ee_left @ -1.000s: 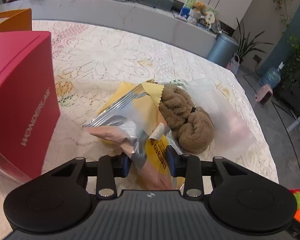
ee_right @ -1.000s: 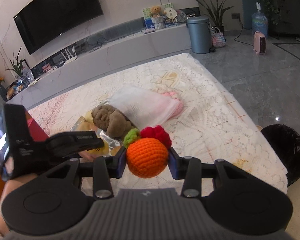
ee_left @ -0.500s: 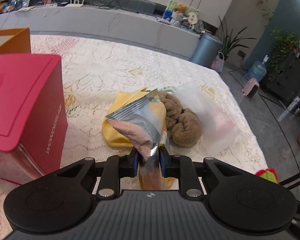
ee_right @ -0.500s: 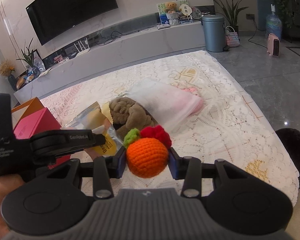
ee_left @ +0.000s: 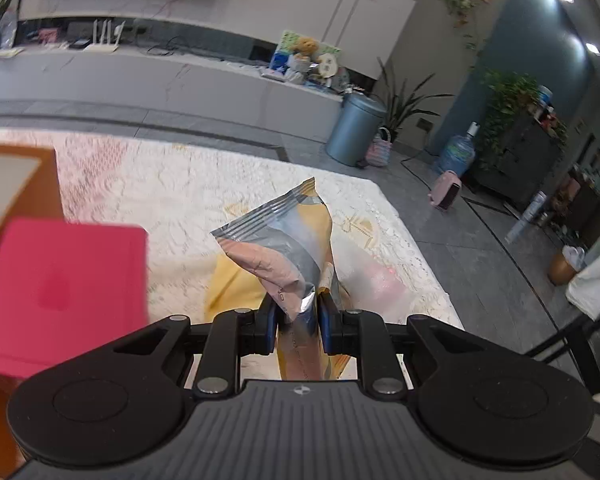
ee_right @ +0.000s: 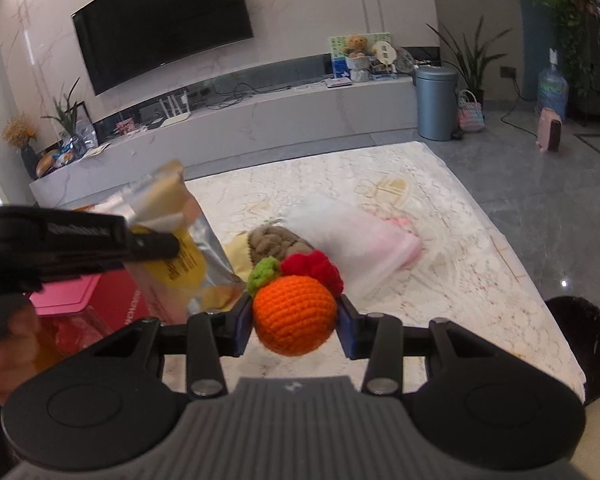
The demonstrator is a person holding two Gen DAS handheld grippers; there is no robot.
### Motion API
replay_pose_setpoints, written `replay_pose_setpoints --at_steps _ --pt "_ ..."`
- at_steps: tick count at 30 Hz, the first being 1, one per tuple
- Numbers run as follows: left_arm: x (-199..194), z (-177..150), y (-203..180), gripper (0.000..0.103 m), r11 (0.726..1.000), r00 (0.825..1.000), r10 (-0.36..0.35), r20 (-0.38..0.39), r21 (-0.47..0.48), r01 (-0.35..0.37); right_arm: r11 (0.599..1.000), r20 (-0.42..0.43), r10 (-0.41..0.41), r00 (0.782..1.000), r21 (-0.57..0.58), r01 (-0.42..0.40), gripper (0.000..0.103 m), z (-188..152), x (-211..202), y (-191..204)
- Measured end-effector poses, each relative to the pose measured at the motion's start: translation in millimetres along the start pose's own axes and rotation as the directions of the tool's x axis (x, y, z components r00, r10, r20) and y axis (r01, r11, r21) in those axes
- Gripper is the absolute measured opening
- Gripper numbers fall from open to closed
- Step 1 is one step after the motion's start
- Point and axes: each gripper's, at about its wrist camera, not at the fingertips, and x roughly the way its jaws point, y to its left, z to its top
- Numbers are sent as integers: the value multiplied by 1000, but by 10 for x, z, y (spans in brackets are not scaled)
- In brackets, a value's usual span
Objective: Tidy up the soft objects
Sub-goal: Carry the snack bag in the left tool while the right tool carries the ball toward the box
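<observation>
My left gripper [ee_left: 298,330] has its jaws pinched narrow on a crinkled foil snack bag [ee_left: 284,256], silver and yellow, which stands up out of the pads clear of the table [ee_left: 172,192]. From the right wrist view I can see that same bag hanging from the left tool, with a hand [ee_right: 4,356] wrapped round its handle at the left edge. My right gripper [ee_right: 294,322] is clamped at a middling width on a crocheted orange ball [ee_right: 294,310] with a green and a red tuft on top, both pads pressing its sides. Just beyond the ball, on the lace tablecloth, lie a brown plush toy [ee_right: 278,242], a yellow cloth [ee_right: 236,250] partly under it, and a white mesh pouch [ee_right: 348,240] with something pink inside, all bunched together. To the left of the bag sits a red box [ee_left: 60,292], blurred, with an orange box [ee_left: 20,184] behind it.
</observation>
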Motion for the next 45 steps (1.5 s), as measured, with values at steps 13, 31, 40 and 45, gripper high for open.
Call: replay_pose_setpoints --at_steps 13,31,40,45 --pt "-1134 285 1076 23 995 980 61 190 -86 -45 999 125 23 992 -42 -18 42 197 -299 512" --pt "-1236 155 2283 23 939 931 291 221 -251 -234 937 309 276 910 -297 -184 42 1113 -720 2181" --pt "-1188 109 2807 23 923 926 306 223 -309 -230 852 174 308 935 -488 -189 42 1315 9 3260" --pt "-1106 123 2801 23 925 916 327 233 -279 -259 819 41 277 960 -533 -213 42 1214 593 3539"
